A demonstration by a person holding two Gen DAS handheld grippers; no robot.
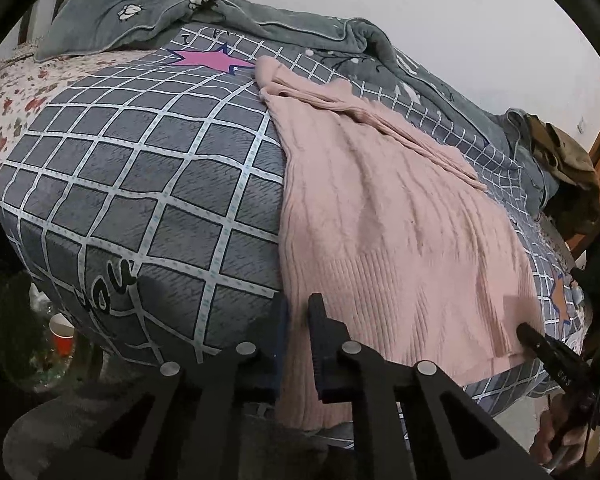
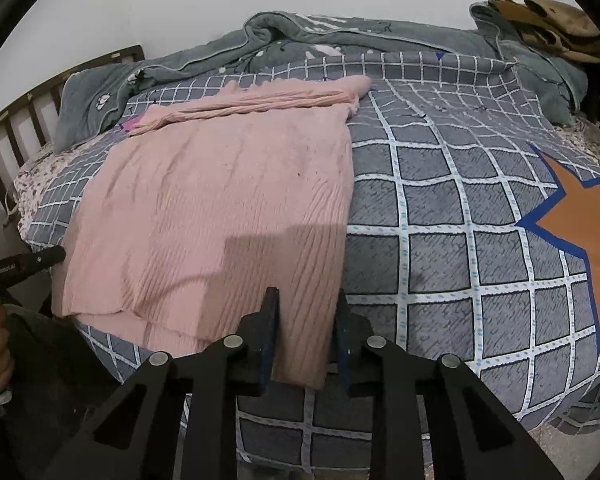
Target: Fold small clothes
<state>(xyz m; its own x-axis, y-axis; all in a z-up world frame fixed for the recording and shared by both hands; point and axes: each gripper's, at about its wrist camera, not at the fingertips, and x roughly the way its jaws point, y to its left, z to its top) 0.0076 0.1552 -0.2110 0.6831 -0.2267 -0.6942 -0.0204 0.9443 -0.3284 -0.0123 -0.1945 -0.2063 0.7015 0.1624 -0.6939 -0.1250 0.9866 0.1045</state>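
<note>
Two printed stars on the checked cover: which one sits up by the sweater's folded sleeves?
The pink star, beside the folded sleeves at the far end of the pink sweater. The orange star lies apart from the sweater, off to its side.

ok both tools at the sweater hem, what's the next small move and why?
Probably lift both hem corners together and carry them toward the collar end. The left tool is shut on the near left corner of the pink sweater, the right tool has the near right corner between its fingers, and the sleeves already lie folded across the far end.
</note>
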